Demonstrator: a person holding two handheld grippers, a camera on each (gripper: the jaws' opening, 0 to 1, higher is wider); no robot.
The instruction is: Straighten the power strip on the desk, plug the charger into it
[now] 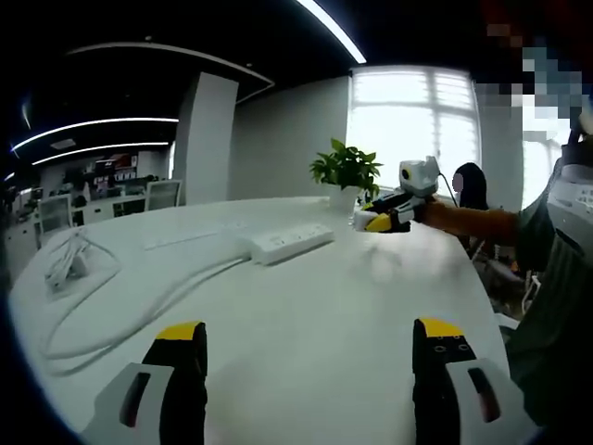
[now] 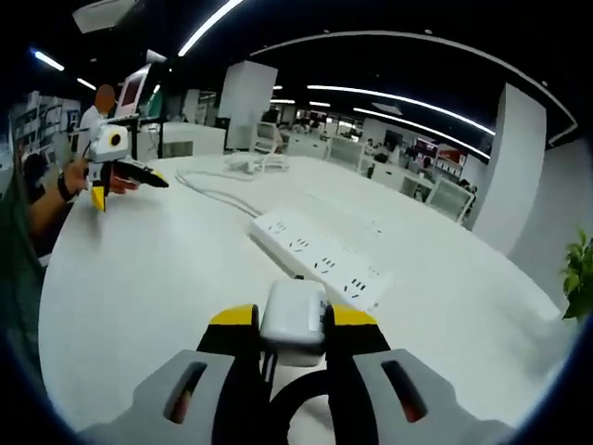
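Note:
A white power strip lies flat on the round white desk, its white cable curving off to the left. My left gripper stands open above bare desk, well short of the strip. In the right gripper view my right gripper is shut on a white charger, held just in front of the strip's near end. The right gripper also appears in the left gripper view beyond the strip, with the white charger in its tips. The left gripper shows far left in the right gripper view.
A potted green plant stands behind the strip near the window. A bundle of white cable and a plug lies at the desk's left edge. A person's arm reaches in from the right. Office desks and chairs fill the background.

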